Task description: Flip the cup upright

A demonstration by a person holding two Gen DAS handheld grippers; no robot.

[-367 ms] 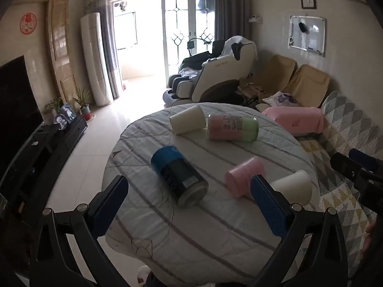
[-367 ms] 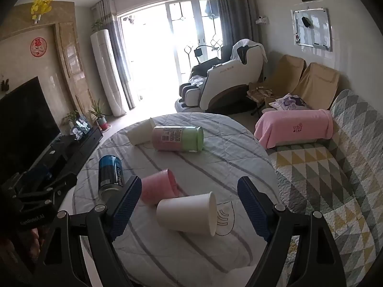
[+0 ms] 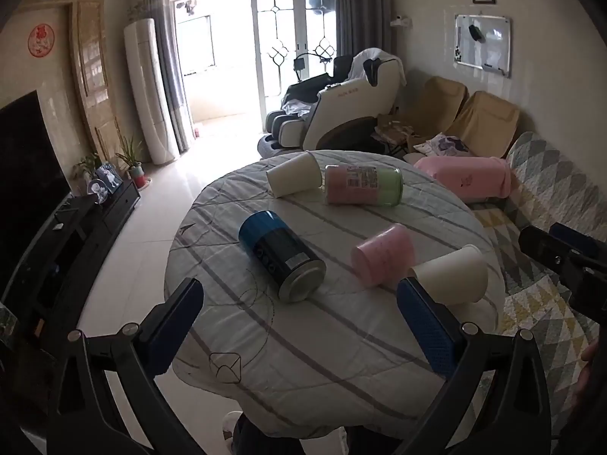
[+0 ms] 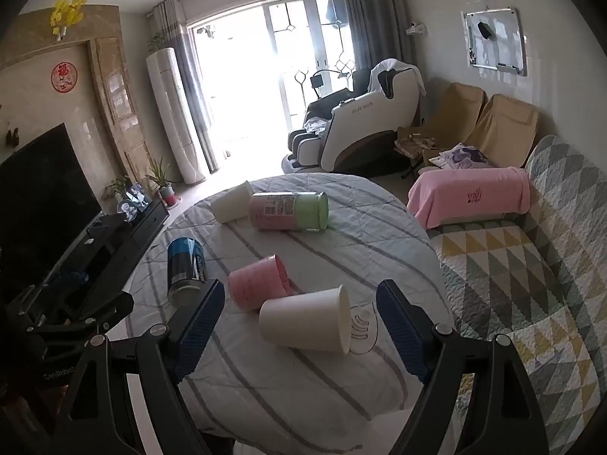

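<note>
The right tongs [image 4: 299, 326] are hanging spread wide above the surface [image 4: 303, 398], gripping nothing, their blue-padded fingers [image 4: 199, 326] flanking the near white paper cup [image 4: 307, 320]. That cup is lying on its side, plain and tapered, its open mouth facing right toward a printed motif on the striped cloth. Touching the cup on its far left, a pink plastic cup [image 4: 258, 282] is also lying tipped over. Farther left of the white cup, a blue and black can [image 4: 186, 265] is resting on its side. Well beyond it, a pink-and-green container [image 4: 288, 212] and a second white paper cup [image 4: 231, 203] are lying together. The left tongs [image 3: 299, 322] are likewise hovering spread and empty, with the near white cup showing just beyond their right finger [image 3: 428, 326].
</note>
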